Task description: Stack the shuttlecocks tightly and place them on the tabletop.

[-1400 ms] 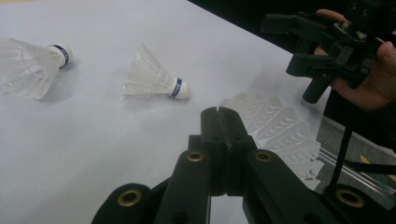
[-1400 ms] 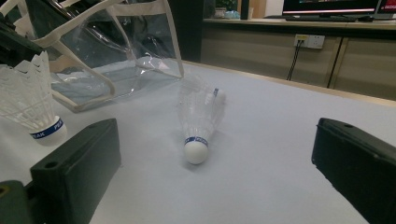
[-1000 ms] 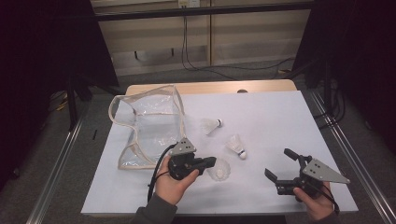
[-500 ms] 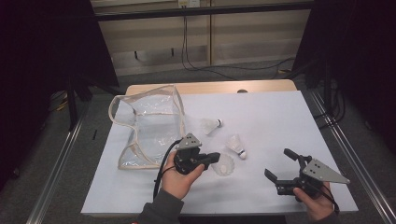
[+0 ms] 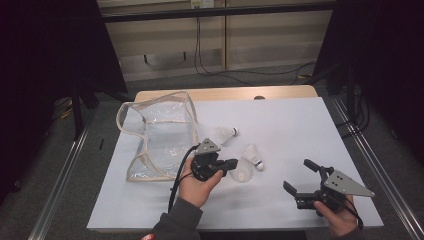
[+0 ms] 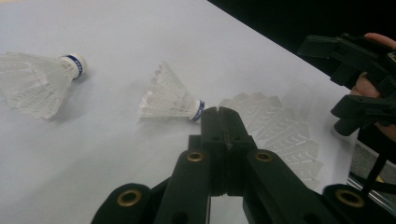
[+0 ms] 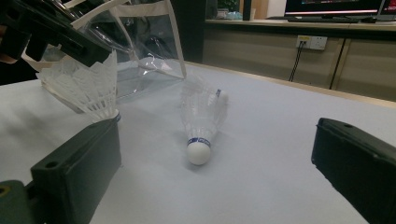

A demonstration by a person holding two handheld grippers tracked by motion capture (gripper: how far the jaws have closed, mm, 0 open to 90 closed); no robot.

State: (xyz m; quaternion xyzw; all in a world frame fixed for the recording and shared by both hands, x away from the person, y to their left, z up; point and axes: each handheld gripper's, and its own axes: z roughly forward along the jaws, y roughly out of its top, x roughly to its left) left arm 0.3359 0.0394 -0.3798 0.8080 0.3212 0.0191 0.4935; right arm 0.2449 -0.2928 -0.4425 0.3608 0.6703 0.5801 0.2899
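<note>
The left gripper [image 5: 231, 164] is clamped on the feathers of 1 shuttlecock [image 5: 243, 172], just right of the clear bag [image 5: 160, 135]. 2 more shuttlecocks lie on the table [image 5: 300, 130] beyond it. The right gripper [image 5: 300, 176] has its jaws wide apart, holding nothing.

left edge: bag [image 5: 160, 135] blocks
centre: three shuttlecocks [image 5: 251, 154] clustered
right edge, far right corner: table [image 5: 295, 125] open

Shuttlecock [image 5: 243, 174], white feathered skirt, pinched at the skirt rim by the closed left claw [image 5: 233, 164], cork end towards the tabletop. Two more white shuttlecocks, blue-banded corks: one [image 5: 251, 154] just beside it, one [image 5: 226, 134] farther off, both lying on their sides.
</note>
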